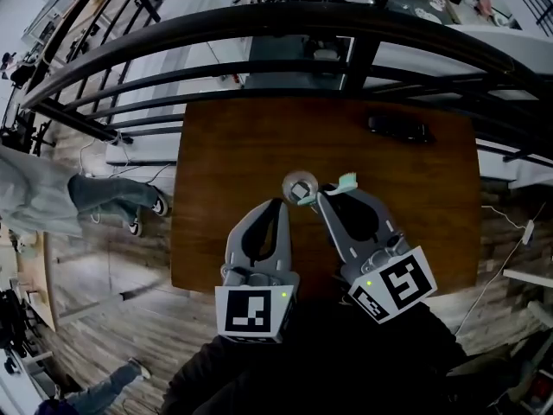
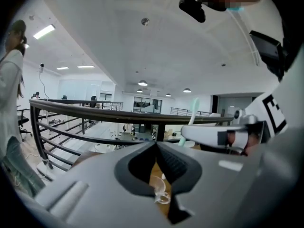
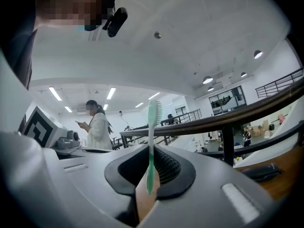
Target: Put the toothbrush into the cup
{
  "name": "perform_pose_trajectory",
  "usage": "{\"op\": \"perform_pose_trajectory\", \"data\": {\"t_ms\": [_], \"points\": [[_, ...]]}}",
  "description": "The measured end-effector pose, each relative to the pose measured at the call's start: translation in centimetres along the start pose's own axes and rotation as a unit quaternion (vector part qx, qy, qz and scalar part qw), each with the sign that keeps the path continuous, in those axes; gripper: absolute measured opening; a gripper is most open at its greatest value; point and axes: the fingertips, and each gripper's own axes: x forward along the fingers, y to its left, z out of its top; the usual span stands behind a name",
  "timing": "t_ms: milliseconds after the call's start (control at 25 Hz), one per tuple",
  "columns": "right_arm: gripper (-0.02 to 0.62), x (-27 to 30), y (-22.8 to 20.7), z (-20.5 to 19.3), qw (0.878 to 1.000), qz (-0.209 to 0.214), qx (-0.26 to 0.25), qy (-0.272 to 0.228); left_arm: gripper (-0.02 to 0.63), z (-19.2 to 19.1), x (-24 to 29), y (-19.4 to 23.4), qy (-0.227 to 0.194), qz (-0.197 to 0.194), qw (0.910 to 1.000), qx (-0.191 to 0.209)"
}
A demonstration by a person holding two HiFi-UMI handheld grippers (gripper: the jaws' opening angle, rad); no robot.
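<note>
A clear glass cup [image 1: 299, 183] stands near the middle of the brown table [image 1: 225, 154]. A green and white toothbrush [image 1: 328, 189] is pinched in my right gripper [image 1: 317, 196], just right of the cup, with its lower end near the cup's rim. In the right gripper view the toothbrush [image 3: 152, 141] stands upright between the shut jaws of my right gripper [image 3: 151, 151], bristles up. My left gripper [image 1: 278, 203] is shut and empty, just short of the cup on its near left. In the left gripper view the cup [image 2: 161, 190] shows below the closed tips of that gripper [image 2: 156, 144].
A flat black object [image 1: 399, 128] lies at the table's far right. A dark metal railing [image 1: 285, 24] runs just beyond the table's far edge. A person in white [image 3: 97, 126] stands off to the left. The floor lies below the table's left side.
</note>
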Motion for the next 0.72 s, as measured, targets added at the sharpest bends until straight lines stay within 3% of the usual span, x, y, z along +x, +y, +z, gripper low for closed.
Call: {"op": "perform_pose_trajectory", "data": {"t_ms": [280,720], "points": [[0.029,2.2,-2.1,-2.4,0.999,-0.039,0.009,0.027,0.008,-2.1,3.2,1.4,0.032,-0.034,0.9987,-0.019],[0.029,5.2,-4.3,-7.2,0.995,-0.065,0.018,0.076,0.008,-5.9,6.8,3.7,0.083,-0.046,0.9947,-0.04]]}}
